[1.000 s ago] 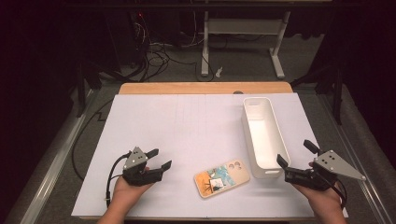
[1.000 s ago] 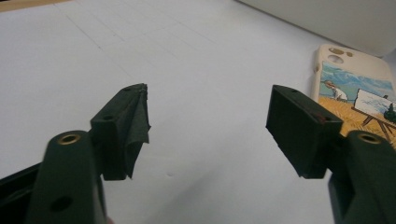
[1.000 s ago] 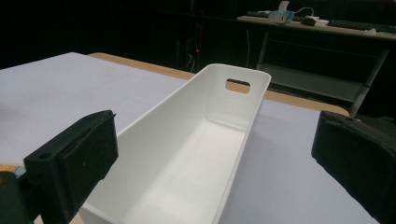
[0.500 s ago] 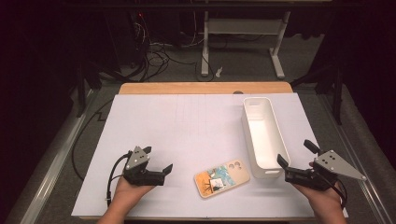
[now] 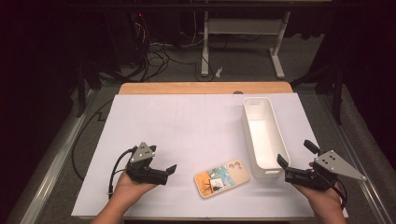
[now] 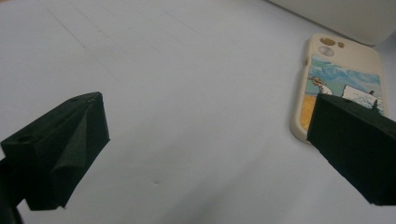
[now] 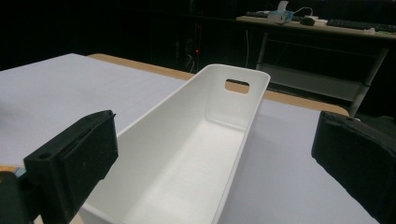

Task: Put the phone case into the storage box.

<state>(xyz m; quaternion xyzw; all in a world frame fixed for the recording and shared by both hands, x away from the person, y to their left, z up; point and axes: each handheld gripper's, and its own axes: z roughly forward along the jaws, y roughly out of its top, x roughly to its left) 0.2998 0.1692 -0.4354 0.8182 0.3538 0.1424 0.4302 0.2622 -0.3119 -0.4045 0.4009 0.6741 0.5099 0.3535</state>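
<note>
Now that the left tongs have just spread wide with nothing between them, a reach for the phone at their three o'clock looks next. The right tongs stand spread at the white bin's near end.

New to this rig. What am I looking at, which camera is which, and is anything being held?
No robot arm here: a person holds a handheld two-jaw gripper in each hand. The high view looks down on the table from the person's side, with the left gripper on the left and the right gripper on the right. The other two pictures come from cameras riding on the grippers, looking out between their own black jaws. On the white surface lie a phone, back up in an illustrated case, and a long empty white bin beside it. The left gripper's jaws have just been opening and nothing is between them; the right gripper is open too, facing the bin. Nothing is held.
</note>
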